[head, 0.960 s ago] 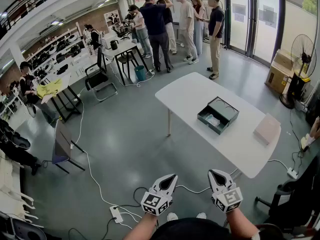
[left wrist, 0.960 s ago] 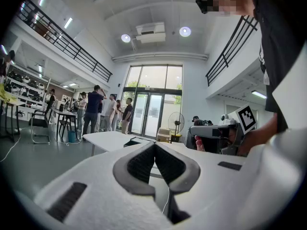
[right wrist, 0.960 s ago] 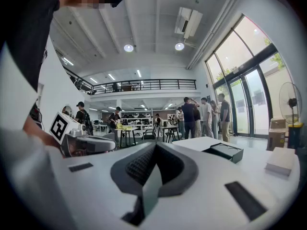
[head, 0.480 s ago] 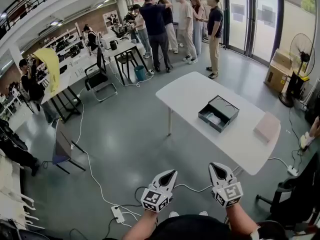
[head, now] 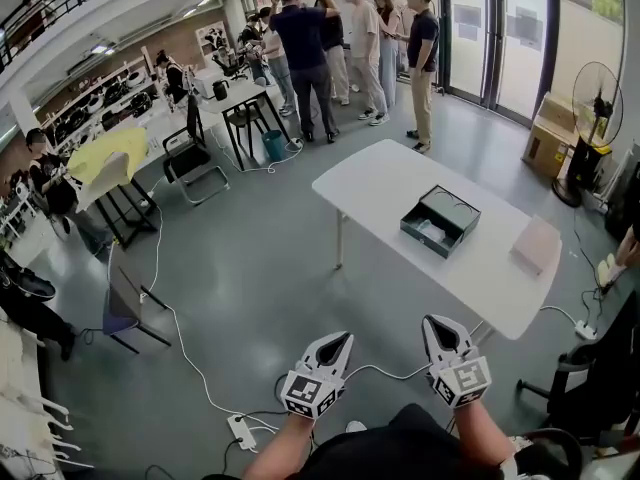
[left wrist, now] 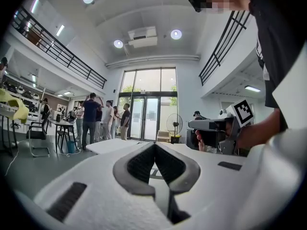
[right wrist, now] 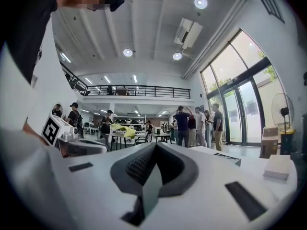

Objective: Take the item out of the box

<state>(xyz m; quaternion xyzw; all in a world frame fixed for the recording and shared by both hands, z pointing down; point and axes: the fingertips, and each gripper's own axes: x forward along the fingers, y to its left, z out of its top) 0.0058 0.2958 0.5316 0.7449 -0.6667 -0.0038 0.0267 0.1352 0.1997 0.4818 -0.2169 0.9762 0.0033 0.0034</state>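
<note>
The person stands well apart from the long white bench with rounded corners point(head: 380, 183), so I judge that the task is not yet under way. The left tongs point(head: 346, 337) and the right tongs point(head: 430, 321) are both held low before the body, over the grey floor, with their tips toward the bench. This is probably only a carrying posture for the approach. Both tongs are empty, and each has its two jaws pressed together with nothing between them. The left gripper view and the right gripper view show this plainly, because the dark pads meet in one line. The dark, shallow open box point(head: 460, 208) lies on the bench, and a pale item point(head: 428, 231) rests in its nearer part. It seems to be a small light packet, but from so far I cannot say what it is. A flat pinkish slab point(head: 535, 245), perhaps the lid, lies on the same bench, near the box but apart from it. Only the head view looks down into the box. The gripper views look almost level, so they show the bench top nearly edge-on and nothing of the inside of the box. But each of them shows the other tongs from the side. A group of standing people point(head: 340, 38) is beyond the bench, near the glass doors, and not in the way.
</note>
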